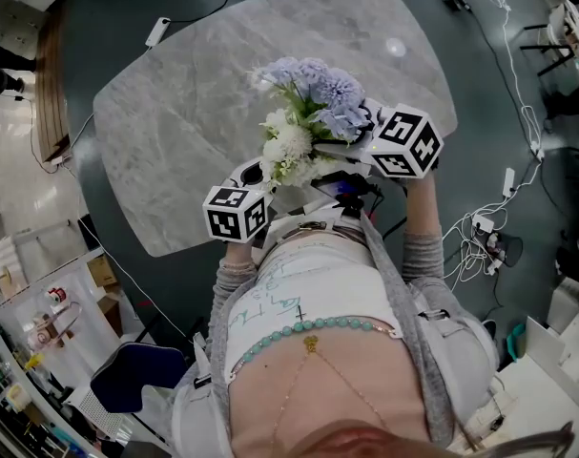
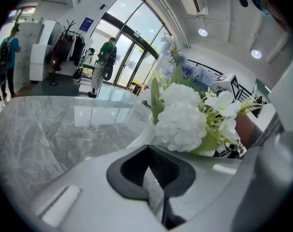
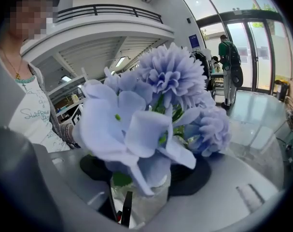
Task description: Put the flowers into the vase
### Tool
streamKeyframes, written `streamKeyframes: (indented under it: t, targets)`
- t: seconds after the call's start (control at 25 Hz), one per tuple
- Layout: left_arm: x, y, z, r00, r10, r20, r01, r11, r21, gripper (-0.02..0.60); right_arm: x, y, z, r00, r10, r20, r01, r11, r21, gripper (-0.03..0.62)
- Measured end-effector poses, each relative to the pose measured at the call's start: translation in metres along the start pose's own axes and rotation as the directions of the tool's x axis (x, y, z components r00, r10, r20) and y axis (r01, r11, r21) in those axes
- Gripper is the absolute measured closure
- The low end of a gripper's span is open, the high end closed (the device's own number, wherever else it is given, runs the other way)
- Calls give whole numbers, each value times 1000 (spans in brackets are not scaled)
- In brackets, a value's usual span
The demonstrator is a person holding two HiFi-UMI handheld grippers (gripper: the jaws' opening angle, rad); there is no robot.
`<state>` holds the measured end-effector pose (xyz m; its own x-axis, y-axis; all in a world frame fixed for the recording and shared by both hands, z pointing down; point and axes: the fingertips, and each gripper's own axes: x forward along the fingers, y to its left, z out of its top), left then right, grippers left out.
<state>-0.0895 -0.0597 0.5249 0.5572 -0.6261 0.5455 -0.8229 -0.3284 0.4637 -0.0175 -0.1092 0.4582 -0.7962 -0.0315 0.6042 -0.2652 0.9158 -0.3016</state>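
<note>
Scene: A person stands at the near edge of a grey, marble-patterned table [image 1: 194, 113] with a gripper in each hand, both drawn in close around a single bouquet.
Flowers: The flowers [image 1: 303, 122] are pale blue blooms above white ones with green leaves. They stand upright in the vase, between the two grippers and over the table's near edge.
Vase: The vase [image 3: 141, 197] is clear glass. In the head view it is hidden under the blooms. The right gripper view shows it low down with stems inside. Whether its base rests on the table cannot be told.
Left gripper: The left gripper [image 2: 153, 190] meets the bouquet from the person's left. Its fingers [image 2: 132, 170] are clenched on a thin clear wall that looks like the vase's side.
Right gripper: The right gripper [image 3: 142, 182] faces the bouquet from the other side. Its fingers [image 3: 199, 180] are spread wide and released, with the vase and the blue blooms standing in the gap.
Background: Beyond the table, a passer-by [image 2: 107, 57] stands near tall glass doors.
</note>
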Motion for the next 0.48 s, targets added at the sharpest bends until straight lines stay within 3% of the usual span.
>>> streamKeyframes:
  t: [0.16, 0.48]
  targets:
    - [-1, 1, -1, 1000, 3, -1, -3, 1000, -1, 580, -6, 1, -7, 1000, -8, -27, 8, 1000, 3, 266]
    - [-6, 20, 4, 999, 37, 10, -37, 999, -18, 580, -21, -3, -12, 1000, 8, 20, -9, 999, 49, 258]
